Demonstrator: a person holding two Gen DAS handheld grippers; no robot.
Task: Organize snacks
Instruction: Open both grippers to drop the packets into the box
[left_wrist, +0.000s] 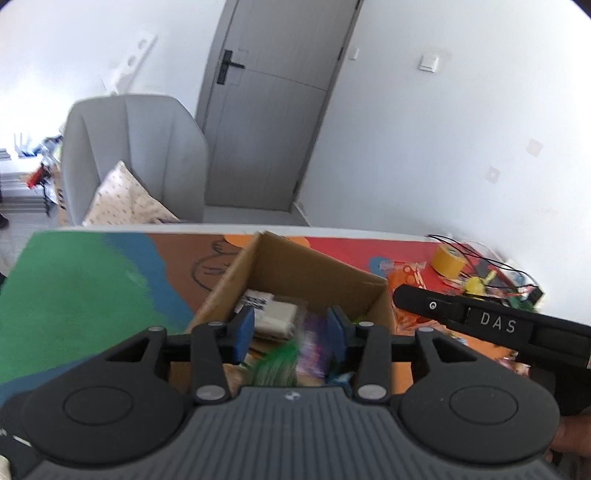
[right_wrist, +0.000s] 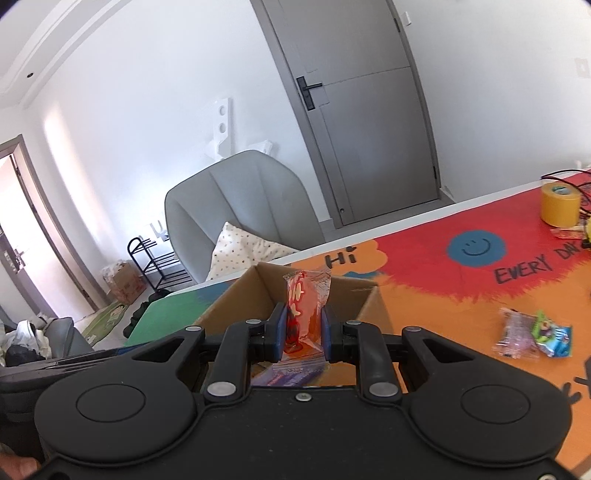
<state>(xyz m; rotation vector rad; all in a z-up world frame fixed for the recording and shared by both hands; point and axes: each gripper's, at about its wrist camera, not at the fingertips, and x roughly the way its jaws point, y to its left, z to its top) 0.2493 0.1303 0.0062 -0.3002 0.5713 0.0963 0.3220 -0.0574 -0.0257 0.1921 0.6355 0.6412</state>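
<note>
An open cardboard box (left_wrist: 314, 273) sits on the colourful table mat and holds several snack packets, among them a white one (left_wrist: 275, 314). My left gripper (left_wrist: 291, 328) hangs open over the box; a blurred green and purple packet (left_wrist: 291, 360) shows between and below its blue pads, apparently loose. My right gripper (right_wrist: 303, 330) is shut on an orange-red snack packet (right_wrist: 304, 310) held upright above the same box (right_wrist: 354, 295). The right gripper's body (left_wrist: 480, 325) shows at the right of the left wrist view.
Loose snack packets (right_wrist: 532, 334) lie on the mat to the right of the box. More orange packets (left_wrist: 406, 277) lie beside it. A yellow tape roll (right_wrist: 559, 205), wires and small parts sit at the far right. A grey armchair (left_wrist: 133, 155) stands behind the table.
</note>
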